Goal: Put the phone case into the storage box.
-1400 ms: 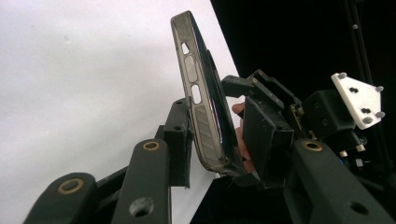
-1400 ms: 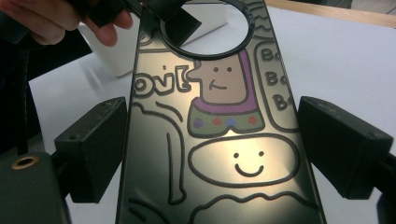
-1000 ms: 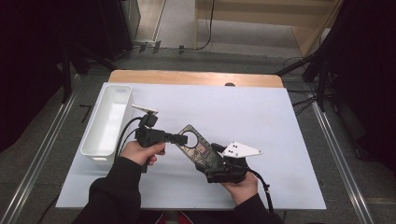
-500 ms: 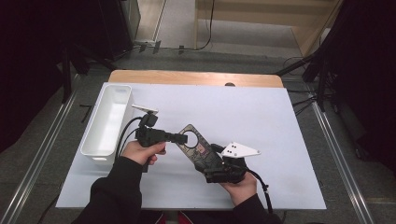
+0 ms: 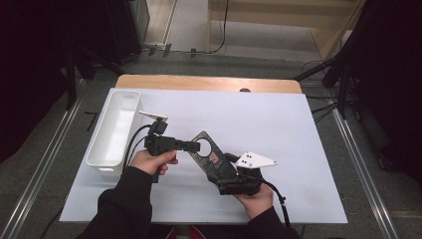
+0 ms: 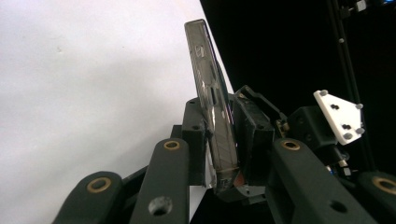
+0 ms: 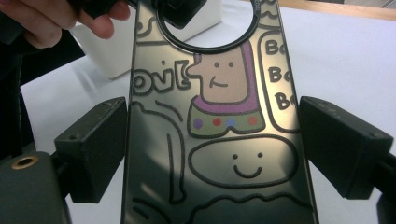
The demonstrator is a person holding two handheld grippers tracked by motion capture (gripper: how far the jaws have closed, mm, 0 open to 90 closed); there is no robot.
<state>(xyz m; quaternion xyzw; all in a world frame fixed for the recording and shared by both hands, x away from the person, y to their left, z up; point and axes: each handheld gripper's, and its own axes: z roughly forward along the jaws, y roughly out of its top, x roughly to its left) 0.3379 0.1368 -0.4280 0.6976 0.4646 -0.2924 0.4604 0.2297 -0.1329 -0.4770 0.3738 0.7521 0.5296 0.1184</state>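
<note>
One phone case [image 5: 207,153], dark and glossy with cartoon line drawings, was found held above the white table cover [image 5: 278,124], slightly at seven o'clock from its centre in the high view. In the right gripper view the case [image 7: 219,140] was seen to bear one helmeted figure in a purple collar with coloured dots, one smiling blob beneath it, and lettering partly cut off: "ov!" at the nine o'clock side and "Bo" repeated in a stack at three o'clock. One round camera opening was noted at the case's twelve o'clock end.

Two grippers were counted. The right gripper [image 5: 219,167] was recorded with its jaws set wide against the two long edges of the case [image 7: 219,140], gripping it across its width. The left gripper [image 5: 193,146] was recorded at the case's upper end; its jaws had just been closing, and in the left gripper view they were pinched on the thin edge of the case [image 6: 212,116].

One white tray [image 5: 113,130] was noted at nine o'clock of the left gripper, well apart from the case.
</note>
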